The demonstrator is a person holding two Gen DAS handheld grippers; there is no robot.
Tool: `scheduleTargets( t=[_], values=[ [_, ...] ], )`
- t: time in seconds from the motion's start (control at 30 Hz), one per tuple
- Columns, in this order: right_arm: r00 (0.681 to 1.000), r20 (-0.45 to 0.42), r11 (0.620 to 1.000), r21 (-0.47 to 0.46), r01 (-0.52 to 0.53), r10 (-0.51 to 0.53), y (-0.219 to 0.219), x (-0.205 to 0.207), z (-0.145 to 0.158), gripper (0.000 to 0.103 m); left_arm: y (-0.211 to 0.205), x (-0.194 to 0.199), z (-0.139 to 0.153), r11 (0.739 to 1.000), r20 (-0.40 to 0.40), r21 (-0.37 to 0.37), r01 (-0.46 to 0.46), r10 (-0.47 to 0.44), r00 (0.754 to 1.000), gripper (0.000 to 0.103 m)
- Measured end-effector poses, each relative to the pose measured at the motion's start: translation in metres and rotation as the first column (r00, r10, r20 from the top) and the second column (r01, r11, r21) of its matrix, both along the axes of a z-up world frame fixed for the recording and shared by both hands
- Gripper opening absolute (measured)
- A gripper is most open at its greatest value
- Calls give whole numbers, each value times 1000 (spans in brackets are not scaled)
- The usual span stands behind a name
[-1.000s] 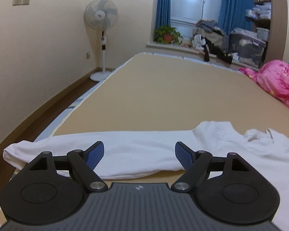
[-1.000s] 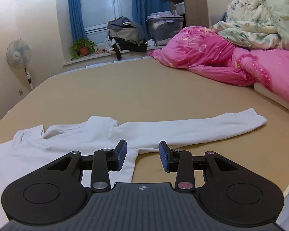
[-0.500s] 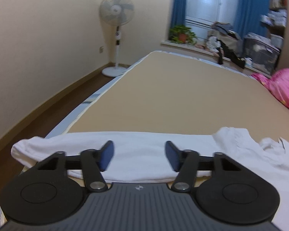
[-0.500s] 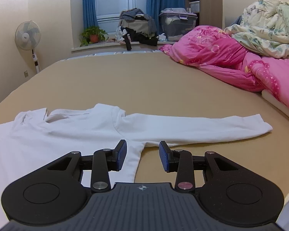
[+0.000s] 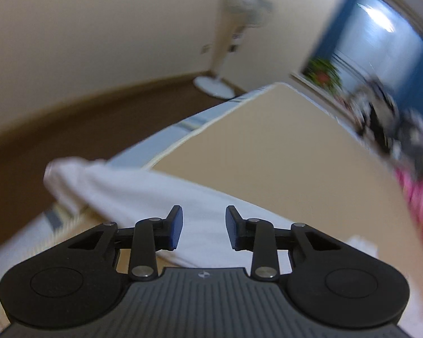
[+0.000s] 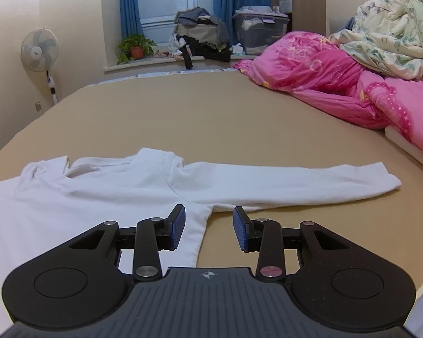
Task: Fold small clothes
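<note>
A white shirt (image 6: 104, 186) is spread flat on the tan bed (image 6: 211, 118), one sleeve (image 6: 296, 183) stretched toward the pink quilt (image 6: 338, 84). The other sleeve (image 5: 143, 194) is seen blurred beneath the left gripper (image 5: 203, 231), whose jaws have just been closing and are parted, empty, above it. The right gripper (image 6: 209, 231) is held partly open, with nothing gripped, over the shirt's side edge.

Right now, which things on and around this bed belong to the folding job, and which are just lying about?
Part of the job:
- white long-sleeved top
- left gripper, jaws just closing, nothing gripped
- right gripper, open

Just lying about:
- pink quilt
- floral quilt
- pedestal fan
- potted plant
- storage box
</note>
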State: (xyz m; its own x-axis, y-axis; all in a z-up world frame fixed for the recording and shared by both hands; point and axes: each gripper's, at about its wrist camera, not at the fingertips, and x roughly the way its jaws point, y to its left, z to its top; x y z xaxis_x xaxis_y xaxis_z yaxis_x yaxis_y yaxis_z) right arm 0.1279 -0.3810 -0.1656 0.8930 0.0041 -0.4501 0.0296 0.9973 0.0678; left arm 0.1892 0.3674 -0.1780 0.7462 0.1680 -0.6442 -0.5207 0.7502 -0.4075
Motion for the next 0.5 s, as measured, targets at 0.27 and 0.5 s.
scheduleTargets(
  t=[0.27, 0.5],
  values=[
    [999, 5, 998, -34, -51, 51, 13, 2, 1, 39, 56, -12, -36, 944, -50, -294, -148, 139, 989, 41],
    [996, -3, 995, -58, -85, 85, 23, 7, 0, 39, 71, -8, -52, 942, -126, -252, -220, 193, 973, 37]
  ],
)
